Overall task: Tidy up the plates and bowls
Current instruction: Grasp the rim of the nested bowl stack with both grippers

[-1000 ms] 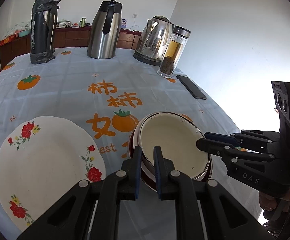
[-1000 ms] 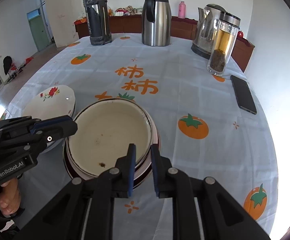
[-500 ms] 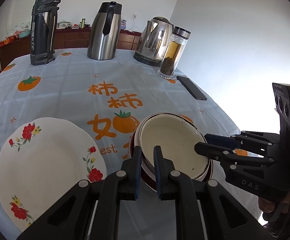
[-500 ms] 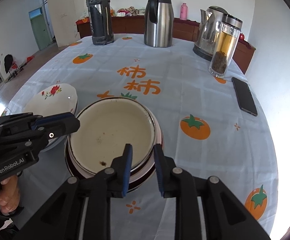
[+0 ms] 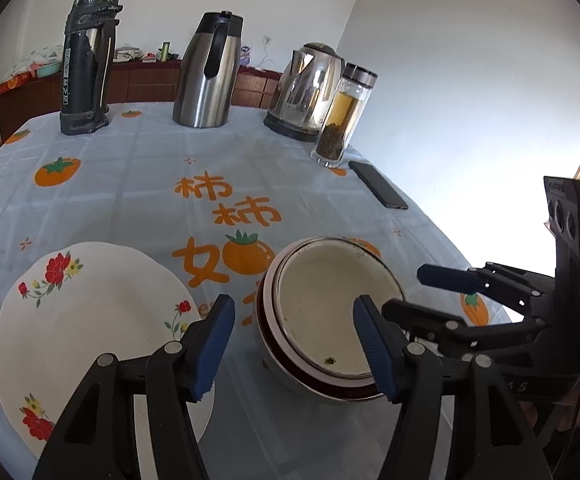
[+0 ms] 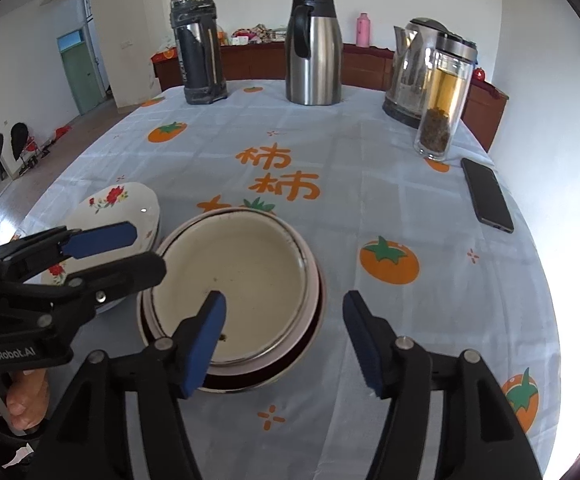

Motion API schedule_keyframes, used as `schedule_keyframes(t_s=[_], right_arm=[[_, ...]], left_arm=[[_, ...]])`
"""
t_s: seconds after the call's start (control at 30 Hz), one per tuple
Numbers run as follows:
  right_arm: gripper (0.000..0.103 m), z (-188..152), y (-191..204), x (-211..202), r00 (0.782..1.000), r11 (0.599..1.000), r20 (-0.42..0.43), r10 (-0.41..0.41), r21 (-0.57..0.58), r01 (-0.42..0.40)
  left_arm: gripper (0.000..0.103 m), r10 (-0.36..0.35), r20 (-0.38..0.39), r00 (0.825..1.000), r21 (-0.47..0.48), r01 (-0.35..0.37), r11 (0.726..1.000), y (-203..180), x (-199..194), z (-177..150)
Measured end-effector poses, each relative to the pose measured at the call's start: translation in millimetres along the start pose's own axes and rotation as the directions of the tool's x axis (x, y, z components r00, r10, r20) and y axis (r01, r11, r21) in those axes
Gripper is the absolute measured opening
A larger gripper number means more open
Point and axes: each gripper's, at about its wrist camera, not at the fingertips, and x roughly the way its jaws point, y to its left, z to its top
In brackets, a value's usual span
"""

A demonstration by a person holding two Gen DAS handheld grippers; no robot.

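Left gripper [image 5: 293,342] — matte black linkage arms, silver pivot screws at each joint; finger pads [image 5: 212,347] ribbed, dark blue; body printed "GenRobot.AI" in white in the right wrist view. Right gripper [image 6: 284,344] — same black frame, blue pads, silver screws; block with round lenses and a green light behind it; bare skin of hand [image 6: 20,402] below.

Floral plate [image 5: 90,320] close left of stacked bowls [image 5: 329,312]; tablecloth [image 6: 369,208] beyond bare

red-flowered white plate [image 5: 90,320], persimmon-print tablecloth [image 5: 138,184]
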Motion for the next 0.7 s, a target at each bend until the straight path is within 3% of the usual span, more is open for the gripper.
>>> schedule_keyframes(t_s=[0.33, 0.7], right_arm=[[0.061, -2, -12, 6, 1.0, 0.998, -0.018, 0.009, 0.056, -0.008], [0.05, -7, -14, 19, 0.997, 0.995, -0.055, 0.049, 0.085, -0.044]], left_arm=[[0.064, 0.024, -0.038, 0.999, 0.016, -0.023, 1.0, -1, 12, -5], [0.063, 0.025, -0.078, 0.997, 0.038, -0.022, 0.999, -5, 23, -10]])
